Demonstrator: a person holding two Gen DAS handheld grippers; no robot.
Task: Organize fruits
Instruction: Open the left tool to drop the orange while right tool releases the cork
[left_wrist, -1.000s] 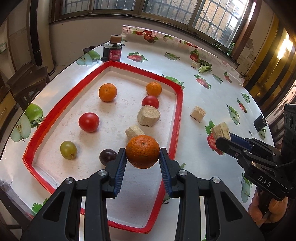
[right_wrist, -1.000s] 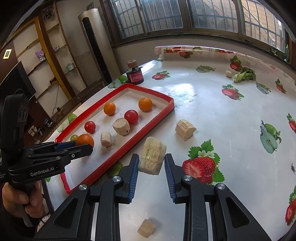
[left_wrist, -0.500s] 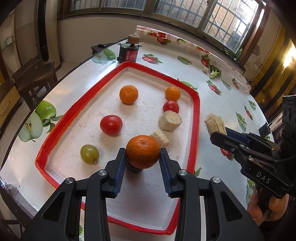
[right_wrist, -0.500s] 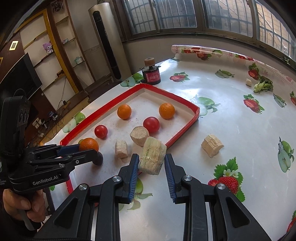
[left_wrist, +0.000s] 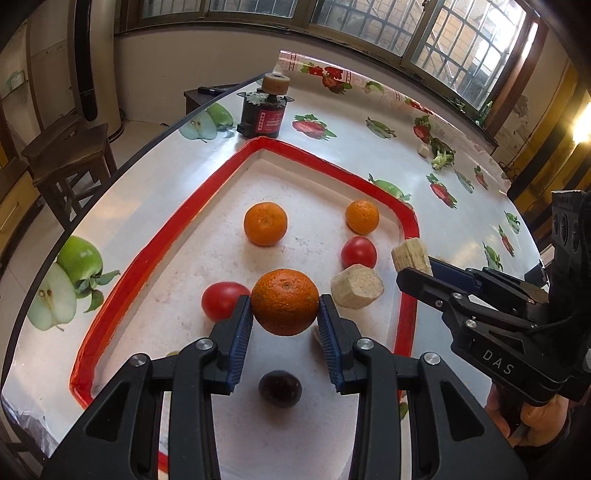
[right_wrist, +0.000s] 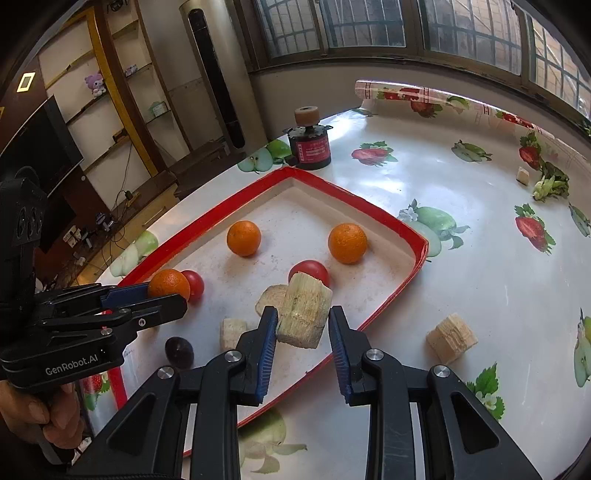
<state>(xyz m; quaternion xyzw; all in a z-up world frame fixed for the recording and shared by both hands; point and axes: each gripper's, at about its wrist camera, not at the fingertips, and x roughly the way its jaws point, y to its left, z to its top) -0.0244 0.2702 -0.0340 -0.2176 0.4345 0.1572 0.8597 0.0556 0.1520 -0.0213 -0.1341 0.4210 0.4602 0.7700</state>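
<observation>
My left gripper (left_wrist: 284, 325) is shut on an orange (left_wrist: 284, 301) and holds it above the red-rimmed tray (left_wrist: 155, 240); it also shows in the right wrist view (right_wrist: 168, 284). My right gripper (right_wrist: 303, 332) is shut on a pale sugarcane chunk (right_wrist: 303, 315) over the tray's near right rim (right_wrist: 391, 299); the chunk also shows in the left wrist view (left_wrist: 410, 254). In the tray lie two oranges (left_wrist: 265, 223) (left_wrist: 362, 216), two tomatoes (left_wrist: 221, 300) (left_wrist: 359, 252), a dark plum (left_wrist: 279, 389) and cane chunks (left_wrist: 356, 286).
A red-labelled black motor (right_wrist: 309, 146) stands beyond the tray's far corner. One cane chunk (right_wrist: 451, 341) lies on the fruit-print tablecloth right of the tray. A small chunk and greens (right_wrist: 550, 182) lie at the far right. A stool (left_wrist: 70, 147) stands left of the table.
Both grippers have moved forward over the tray with their loads. The orange now hangs farther in, past the plum; the cane chunk has crossed from the tablecloth to above the tray's rim.
</observation>
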